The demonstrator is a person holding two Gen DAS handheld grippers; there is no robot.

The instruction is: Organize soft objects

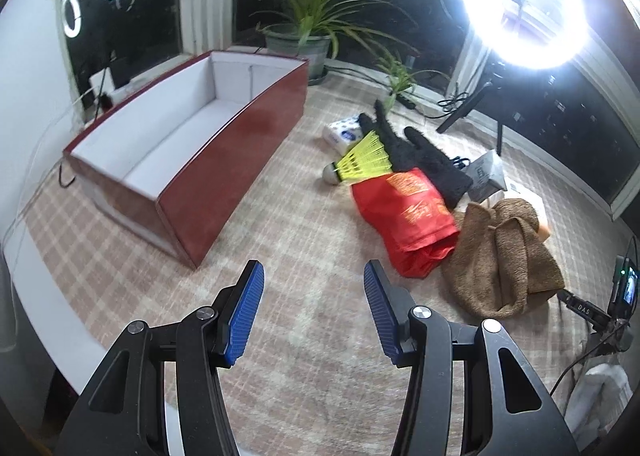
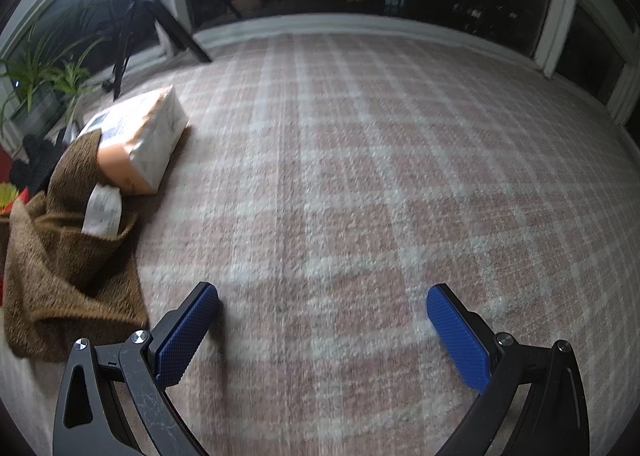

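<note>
Soft things piled on the checked carpet (image 2: 360, 160), both grippers empty.
The left gripper (image 1: 314, 292) is partly open over bare carpet, holding nothing; the right gripper (image 2: 322, 312) gapes wider, also empty. The red bag (image 1: 404, 216), black gloves (image 1: 420, 156), yellow shuttlecock (image 1: 360, 160) and brown knit (image 1: 504, 256) lie heaped together, right of the empty red box (image 1: 224, 160).

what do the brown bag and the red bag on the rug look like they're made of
Brown bag: looks like coarse knitted or woven yarn, matte and fuzzy, slumped in soft folds. Red bag: probably thin non-woven fabric or plastic, smooth with a slight sheen, creased, gold print.
</note>
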